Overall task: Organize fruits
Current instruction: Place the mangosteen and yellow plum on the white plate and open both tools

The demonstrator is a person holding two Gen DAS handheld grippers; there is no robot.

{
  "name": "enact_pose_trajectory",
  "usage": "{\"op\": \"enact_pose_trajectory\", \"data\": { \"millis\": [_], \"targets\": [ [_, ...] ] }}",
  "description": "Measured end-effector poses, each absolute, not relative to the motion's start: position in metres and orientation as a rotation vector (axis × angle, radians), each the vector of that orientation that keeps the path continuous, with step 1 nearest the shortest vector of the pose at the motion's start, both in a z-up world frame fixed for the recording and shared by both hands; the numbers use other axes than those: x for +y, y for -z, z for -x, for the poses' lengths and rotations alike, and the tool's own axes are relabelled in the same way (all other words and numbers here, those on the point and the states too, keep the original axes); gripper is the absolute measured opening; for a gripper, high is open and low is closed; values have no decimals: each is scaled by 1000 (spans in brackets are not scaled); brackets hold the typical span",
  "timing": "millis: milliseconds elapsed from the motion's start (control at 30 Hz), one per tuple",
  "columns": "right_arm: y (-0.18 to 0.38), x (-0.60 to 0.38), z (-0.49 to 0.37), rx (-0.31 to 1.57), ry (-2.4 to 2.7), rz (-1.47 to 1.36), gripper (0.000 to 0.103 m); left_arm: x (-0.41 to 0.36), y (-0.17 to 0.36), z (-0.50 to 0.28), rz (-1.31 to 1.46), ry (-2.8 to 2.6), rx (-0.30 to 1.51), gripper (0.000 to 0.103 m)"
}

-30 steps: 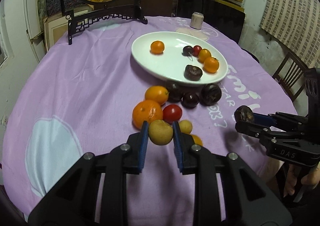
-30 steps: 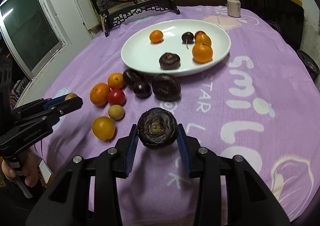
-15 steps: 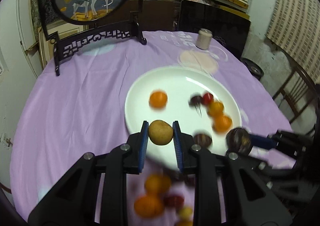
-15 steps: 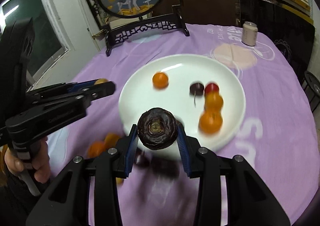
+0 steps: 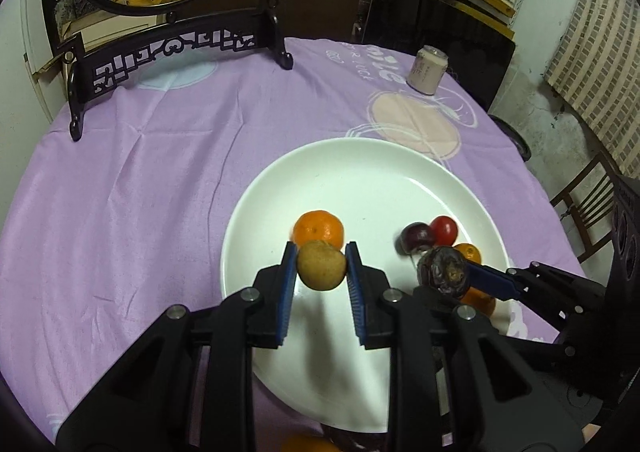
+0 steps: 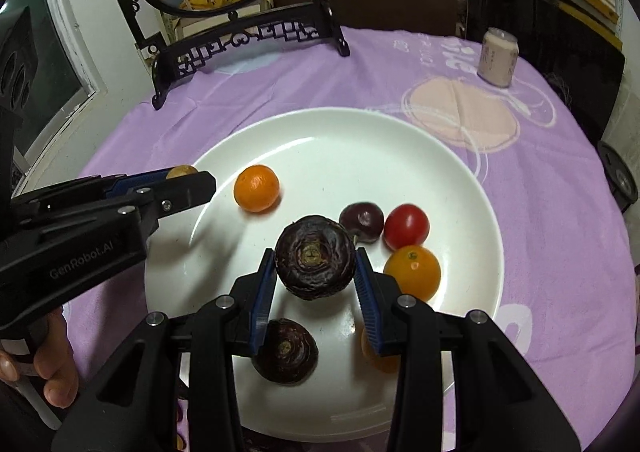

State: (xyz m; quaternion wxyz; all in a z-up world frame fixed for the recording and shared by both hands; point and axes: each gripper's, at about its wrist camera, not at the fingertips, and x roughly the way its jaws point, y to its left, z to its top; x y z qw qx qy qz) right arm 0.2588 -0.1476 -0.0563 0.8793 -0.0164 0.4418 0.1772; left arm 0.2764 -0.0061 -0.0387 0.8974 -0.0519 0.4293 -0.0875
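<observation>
Showing second dark fruit (image 6: 285, 351) on plate (image 6: 320, 131): right view only.

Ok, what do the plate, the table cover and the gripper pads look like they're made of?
Plate: likely glazed ceramic, white and glossy, with highlights on its surface; melamine can't be ruled out.
Table cover: thin woven fabric, matte purple, with creases and printed lettering.
Pads: blue, finely ribbed, probably rubber or soft plastic, set on black hard-plastic fingers.
</observation>
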Motion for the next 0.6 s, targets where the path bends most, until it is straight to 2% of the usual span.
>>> {"op": "enact_pose_trajectory", "data": {
  "millis": [33, 100, 367, 600],
  "targets": [
    [54, -148, -257, 907, -371, 31, 49, -6, 37, -275, 109, 178, 879, 32],
    [51, -152, -255, 874, -349, 29, 56, -4, 34, -272, 112, 171, 862, 40],
    [38, -188, -206, 778, -281, -64, 56, 13, 19, -212, 160, 159, 780, 42],
    [52, -210, -115, 836, -332, -121, 57, 19, 49, -108, 137, 176, 802, 46]
  ]
}}
